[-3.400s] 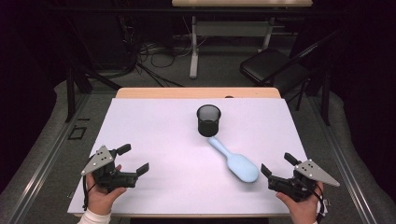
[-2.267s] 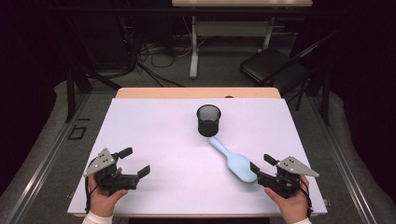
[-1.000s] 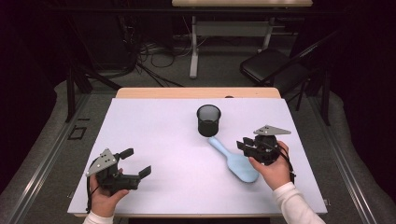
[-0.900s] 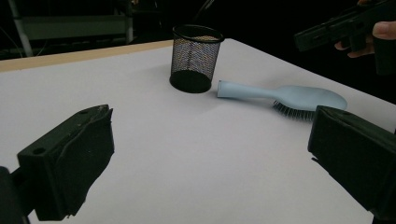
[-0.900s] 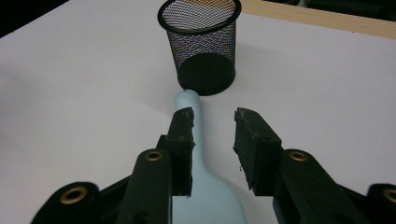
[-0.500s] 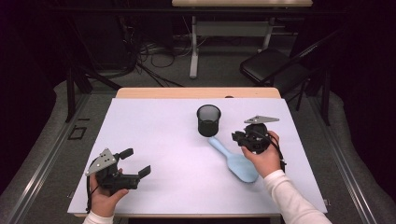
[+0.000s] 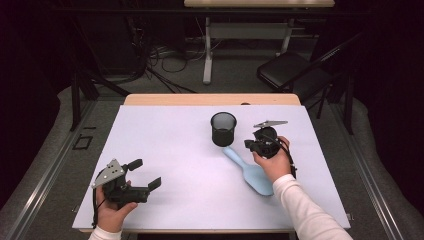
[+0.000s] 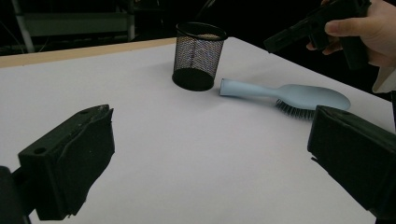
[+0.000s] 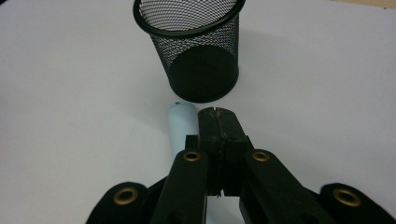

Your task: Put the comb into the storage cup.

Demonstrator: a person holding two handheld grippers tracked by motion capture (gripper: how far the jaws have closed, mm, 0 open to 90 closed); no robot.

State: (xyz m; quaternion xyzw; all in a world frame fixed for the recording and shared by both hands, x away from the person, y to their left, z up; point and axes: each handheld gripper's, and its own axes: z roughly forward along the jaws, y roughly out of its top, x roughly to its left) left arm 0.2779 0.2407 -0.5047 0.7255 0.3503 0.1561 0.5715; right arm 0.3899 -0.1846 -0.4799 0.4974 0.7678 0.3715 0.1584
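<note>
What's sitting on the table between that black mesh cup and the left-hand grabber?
Nothing: in the high view, bare white tabletop runs from the mesh cup to the left gripper. The blue hairbrush lies off to the side.

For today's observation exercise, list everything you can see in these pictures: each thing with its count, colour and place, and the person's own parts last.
Table: one, white top with a wooden far edge, centre of the high view.
Mesh cup: one, black, upright on the far middle of the table.
Hairbrush: one, light blue, lying bristles down, its handle end close to the mesh cup.
Folding chair: one, black, on the floor beyond the table, to the right.
Second table: one, light wood top on a white leg, at the back.
Cables: several, dark, on the floor behind.
Left gripper: one, black, jaws open, near left of the table.
Right gripper: one, black, jaws shut and empty, above the hairbrush handle.
Sleeve: one, white, on the right forearm.
</note>
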